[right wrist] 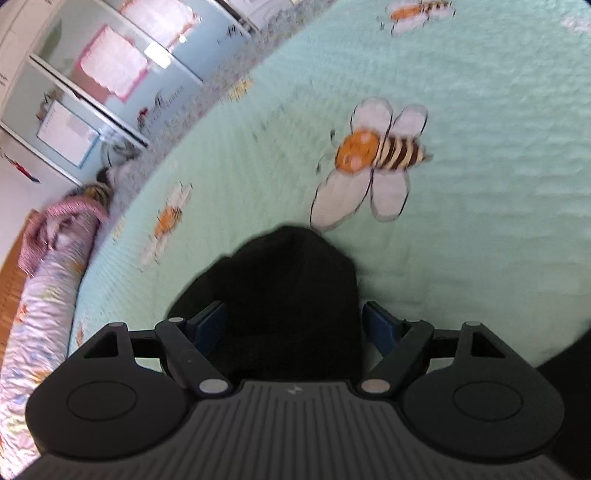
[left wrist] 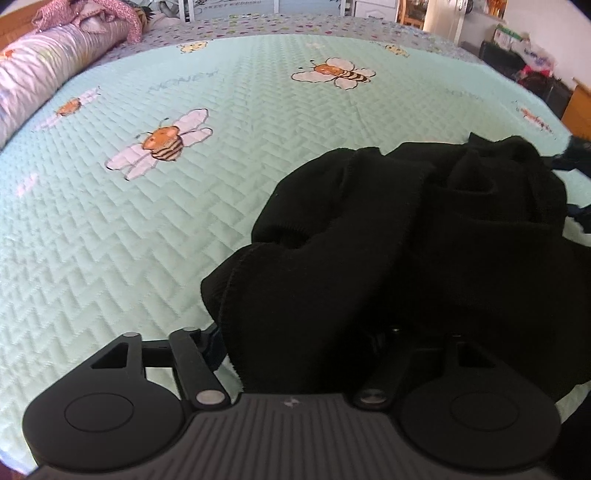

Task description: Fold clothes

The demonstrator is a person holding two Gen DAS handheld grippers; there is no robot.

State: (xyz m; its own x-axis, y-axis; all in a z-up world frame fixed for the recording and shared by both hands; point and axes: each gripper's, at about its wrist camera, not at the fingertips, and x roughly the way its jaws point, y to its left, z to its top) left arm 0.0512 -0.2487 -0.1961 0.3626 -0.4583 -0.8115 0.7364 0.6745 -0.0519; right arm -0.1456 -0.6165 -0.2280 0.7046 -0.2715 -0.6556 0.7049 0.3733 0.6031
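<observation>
My right tongs (right wrist: 291, 325) grip a fold of the black garment (right wrist: 280, 295); my left tongs' (left wrist: 303, 336) jaws are buried in cloth, state unclear.

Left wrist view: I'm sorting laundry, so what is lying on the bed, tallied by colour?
Black clothes pile: 1
Lilac quilt roll: 1
Pink cloth: 1
Total: 3
</observation>
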